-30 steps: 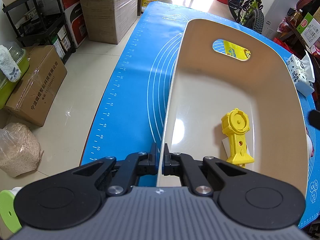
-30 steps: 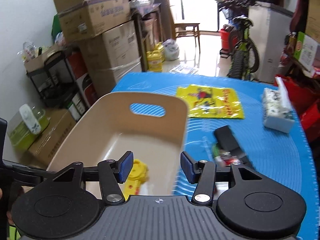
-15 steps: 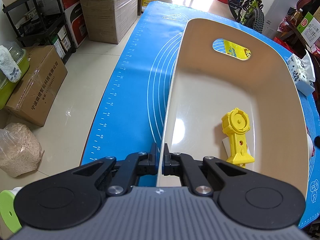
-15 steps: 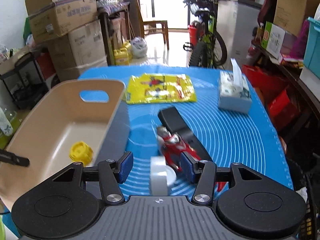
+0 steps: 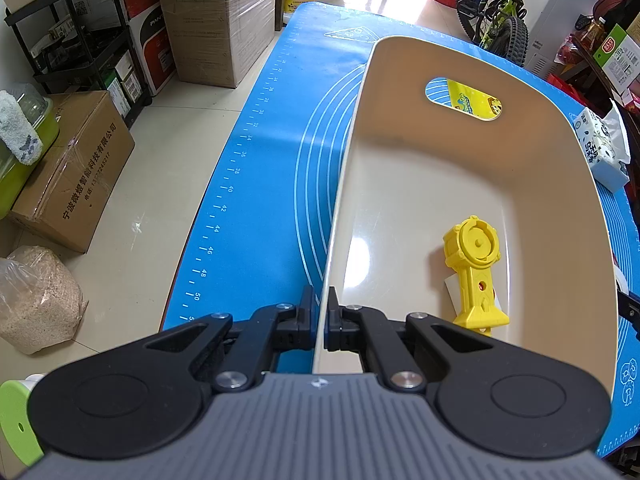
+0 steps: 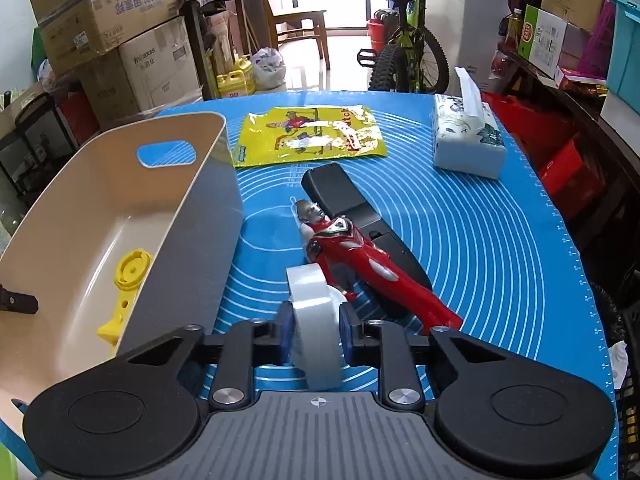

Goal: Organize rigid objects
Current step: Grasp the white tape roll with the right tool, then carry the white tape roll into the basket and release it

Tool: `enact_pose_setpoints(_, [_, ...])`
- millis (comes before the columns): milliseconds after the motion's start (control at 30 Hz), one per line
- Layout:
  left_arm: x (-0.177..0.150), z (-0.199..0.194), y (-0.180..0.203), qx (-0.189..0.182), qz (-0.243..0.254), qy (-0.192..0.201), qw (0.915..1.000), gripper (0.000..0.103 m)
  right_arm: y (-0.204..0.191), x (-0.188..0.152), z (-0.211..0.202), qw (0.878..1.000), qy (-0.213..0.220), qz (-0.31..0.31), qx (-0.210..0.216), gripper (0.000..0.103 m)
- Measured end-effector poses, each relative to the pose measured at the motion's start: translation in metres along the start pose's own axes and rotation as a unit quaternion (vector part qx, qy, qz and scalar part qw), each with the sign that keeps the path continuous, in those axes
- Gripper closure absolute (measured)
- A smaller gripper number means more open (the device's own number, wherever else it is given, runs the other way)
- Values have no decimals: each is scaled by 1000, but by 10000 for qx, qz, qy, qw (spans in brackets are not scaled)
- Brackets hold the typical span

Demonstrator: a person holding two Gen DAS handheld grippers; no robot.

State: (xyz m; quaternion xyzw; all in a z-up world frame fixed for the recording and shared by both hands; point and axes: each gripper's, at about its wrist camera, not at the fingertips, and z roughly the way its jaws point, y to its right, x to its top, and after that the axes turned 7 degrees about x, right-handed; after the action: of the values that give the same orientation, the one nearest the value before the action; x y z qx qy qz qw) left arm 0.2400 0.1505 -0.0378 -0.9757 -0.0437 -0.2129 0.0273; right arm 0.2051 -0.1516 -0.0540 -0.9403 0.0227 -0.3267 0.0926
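My left gripper (image 5: 320, 316) is shut on the near left rim of a beige bin (image 5: 400, 184), which sits on the blue mat. A yellow plastic toy (image 5: 476, 272) lies inside the bin, also seen in the right wrist view (image 6: 124, 292). My right gripper (image 6: 314, 330) has its pads against both sides of a white tape roll (image 6: 316, 320) standing on edge on the mat, right of the bin (image 6: 100, 216). A red and silver action figure (image 6: 360, 264) lies just beyond the roll, across a black case (image 6: 352, 216).
A yellow snack packet (image 6: 308, 136) and a tissue box (image 6: 466, 136) lie at the far end of the blue mat (image 6: 500, 248). Cardboard boxes, shelves and a bicycle stand on the floor around the table. The mat's left edge (image 5: 224, 200) drops to the floor.
My right gripper swung right from over the bin, came down to the mat and closed around the white tape roll. The left gripper kept its hold on the bin rim.
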Motion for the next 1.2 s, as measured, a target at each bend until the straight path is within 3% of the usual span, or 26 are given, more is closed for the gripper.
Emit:
enact_pose_setpoints(533, [0, 0, 0, -1, -1, -1, 10000, 98, 10, 10, -20, 9979, 273, 437, 385, 73])
enact_pose_setpoints(733, [0, 0, 0, -4, 0, -12, 10000, 98, 9, 6, -5, 9993, -41, 343, 142, 73])
enact_pose_setpoints(1000, [0, 0, 0, 0, 1, -11, 10000, 98, 10, 3, -1, 9996, -33, 94, -273, 73])
enact_pose_setpoints(1200, [0, 0, 0, -1, 2, -11, 10000, 98, 14, 3, -10, 9996, 190, 191, -43, 73])
